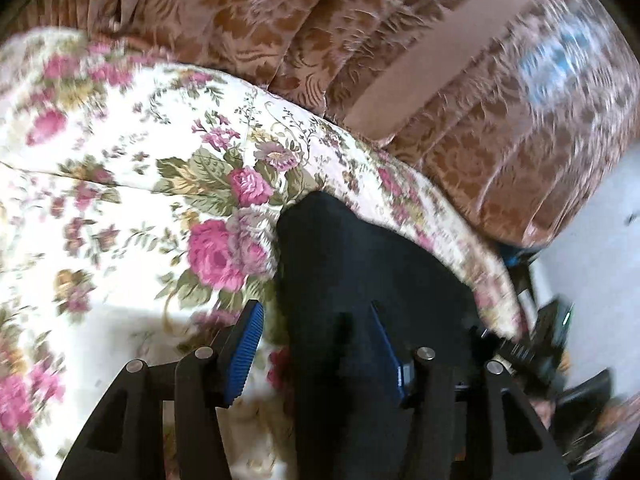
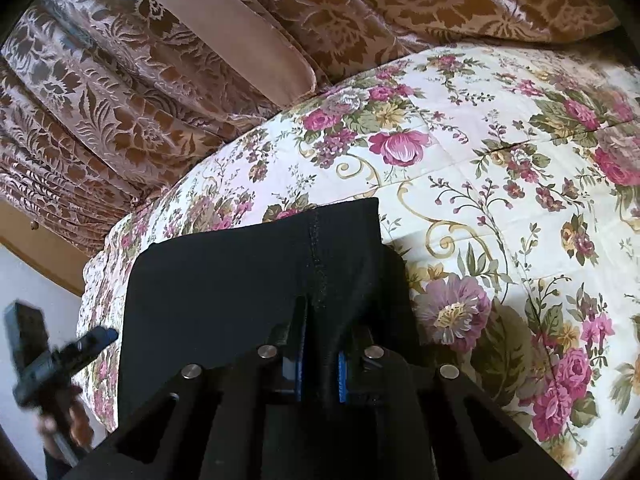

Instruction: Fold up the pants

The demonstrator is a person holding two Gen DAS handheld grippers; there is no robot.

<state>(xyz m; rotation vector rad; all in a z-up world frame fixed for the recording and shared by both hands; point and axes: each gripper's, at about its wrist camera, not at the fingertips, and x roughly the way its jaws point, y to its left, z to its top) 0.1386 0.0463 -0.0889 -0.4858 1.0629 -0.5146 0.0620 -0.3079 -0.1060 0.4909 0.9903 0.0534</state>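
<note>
Black pants lie folded on the floral bedspread near its edge, a seam running down their middle. My right gripper is shut on a ridge of the black cloth, which is pinched between its blue pads. In the left wrist view the pants lie under my left gripper, which stands open: its left pad hangs over the bedspread and its right pad over the black cloth, neither pressing. The left gripper also shows at the lower left of the right wrist view, a hand holding it.
Brown-and-gold patterned fabric with a plain tan band lies in folds beyond the bedspread. The bed's edge drops to a pale floor. The other gripper is blurred at the right.
</note>
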